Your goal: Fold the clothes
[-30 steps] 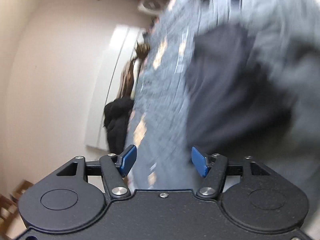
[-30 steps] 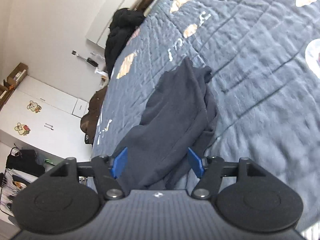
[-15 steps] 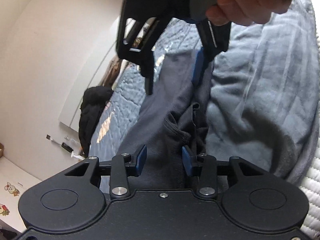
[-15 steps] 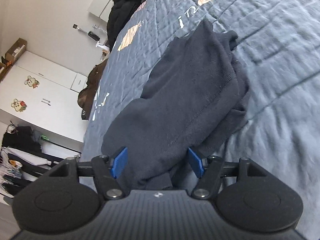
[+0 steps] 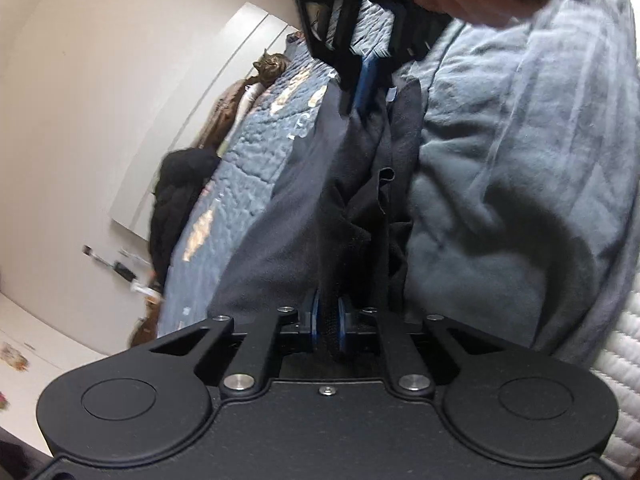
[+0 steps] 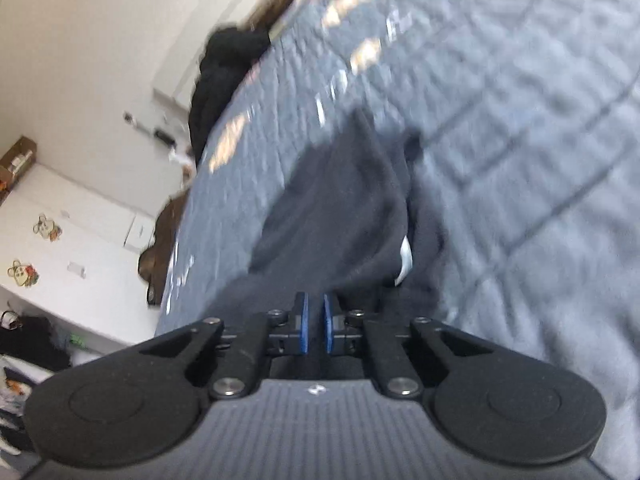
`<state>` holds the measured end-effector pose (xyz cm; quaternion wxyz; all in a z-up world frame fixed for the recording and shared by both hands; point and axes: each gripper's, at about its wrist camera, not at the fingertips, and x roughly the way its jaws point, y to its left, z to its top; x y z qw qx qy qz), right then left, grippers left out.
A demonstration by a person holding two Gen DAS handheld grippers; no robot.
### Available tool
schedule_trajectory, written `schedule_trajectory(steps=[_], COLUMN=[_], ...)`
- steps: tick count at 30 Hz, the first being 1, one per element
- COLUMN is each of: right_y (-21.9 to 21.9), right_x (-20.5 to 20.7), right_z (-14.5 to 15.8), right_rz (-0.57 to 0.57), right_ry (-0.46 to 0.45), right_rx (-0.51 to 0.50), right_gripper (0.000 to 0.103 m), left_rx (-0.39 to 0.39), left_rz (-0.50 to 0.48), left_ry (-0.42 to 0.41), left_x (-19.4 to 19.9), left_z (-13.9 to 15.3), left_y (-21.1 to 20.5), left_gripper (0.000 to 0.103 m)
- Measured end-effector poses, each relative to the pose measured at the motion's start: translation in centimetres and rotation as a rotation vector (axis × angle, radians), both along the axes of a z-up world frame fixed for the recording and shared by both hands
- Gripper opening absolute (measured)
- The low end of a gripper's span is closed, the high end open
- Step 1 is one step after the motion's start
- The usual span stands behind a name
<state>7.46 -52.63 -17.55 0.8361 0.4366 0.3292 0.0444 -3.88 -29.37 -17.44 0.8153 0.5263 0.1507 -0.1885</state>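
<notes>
Both our grippers are closing on the dark sweater mid-frame on the quilt — left gripper, right gripper — with a grey blanket bunched right and a cat upper left.

Left claw closing, pads nearly together; right claw closing, angled down.

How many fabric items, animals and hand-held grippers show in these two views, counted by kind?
Dark navy garments: 1, the sweatshirt
Bed covers: 2, the quilted blue bedspread and the light grey-blue blanket
Black clothing piles: 1, at the bed's edge
Cats: 1, tabby
Hand-held grippers: 2, left hand-held gripper, right hand-held gripper
Total: 7
</notes>
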Motion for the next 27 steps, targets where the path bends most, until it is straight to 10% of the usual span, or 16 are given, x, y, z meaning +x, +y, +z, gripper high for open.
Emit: schedule_trajectory(steps=[12,27], right_y=[-3.6,-3.2], right_x=[-0.6,-0.3], right_z=[-0.4,-2.8], right_rz=[-0.043,0.002], right_ry=[0.059,0.121], right_rx=[0.104,0.320], right_gripper=[0.042,0.048], left_rx=[-0.022,-0.014], left_rz=[0.011,0.007], left_ry=[-0.006,-0.013], left_x=[0.1,0.5], left_z=[-0.2,-0.8], left_y=[-0.1,-0.3], left_gripper=[0.030,0.030])
